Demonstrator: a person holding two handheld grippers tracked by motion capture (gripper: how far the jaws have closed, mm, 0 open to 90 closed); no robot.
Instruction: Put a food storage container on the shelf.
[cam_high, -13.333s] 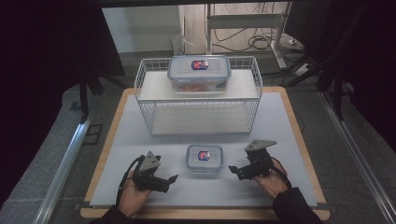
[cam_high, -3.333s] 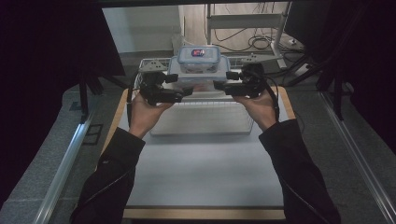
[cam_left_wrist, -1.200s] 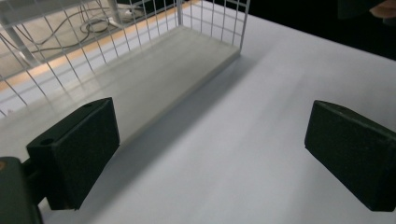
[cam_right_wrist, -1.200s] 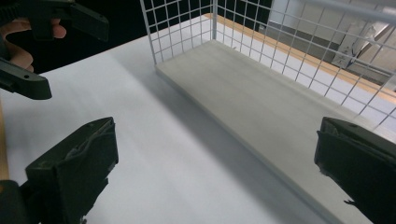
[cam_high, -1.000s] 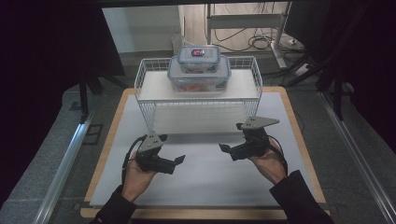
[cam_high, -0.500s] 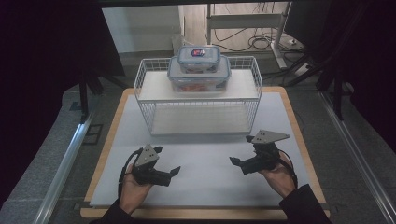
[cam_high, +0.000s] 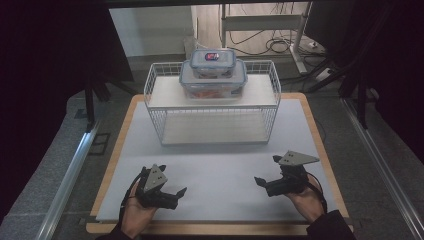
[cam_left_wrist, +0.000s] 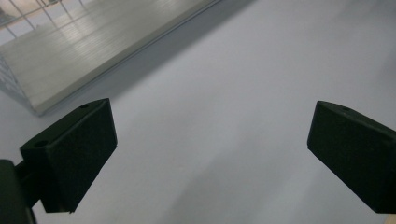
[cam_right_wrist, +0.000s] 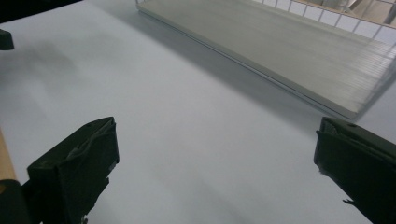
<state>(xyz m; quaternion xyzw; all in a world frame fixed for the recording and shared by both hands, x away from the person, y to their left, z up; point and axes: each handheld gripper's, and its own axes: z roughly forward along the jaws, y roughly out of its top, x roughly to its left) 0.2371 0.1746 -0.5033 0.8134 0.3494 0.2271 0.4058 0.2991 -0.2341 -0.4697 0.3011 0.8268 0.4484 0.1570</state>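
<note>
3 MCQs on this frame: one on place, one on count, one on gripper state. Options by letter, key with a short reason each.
1. Where does the small container sit?
A. on the mat between the grippers
B. stacked on the large container on the wire rack's top shelf
C. on the rack's lower shelf

2. How many lidded containers are on the wire rack?
A. one
B. two
C. three

3. How do the grippers stand?
A. both open, holding nothing
B. left shut on a lid
C. both shut on a container

Key: 1 B, the high view shows it on the large container's lid, up on the top shelf. 2 B, two stacked boxes. 3 A, left gripper and right gripper each show jaws wide apart over the bare white mat.
</note>
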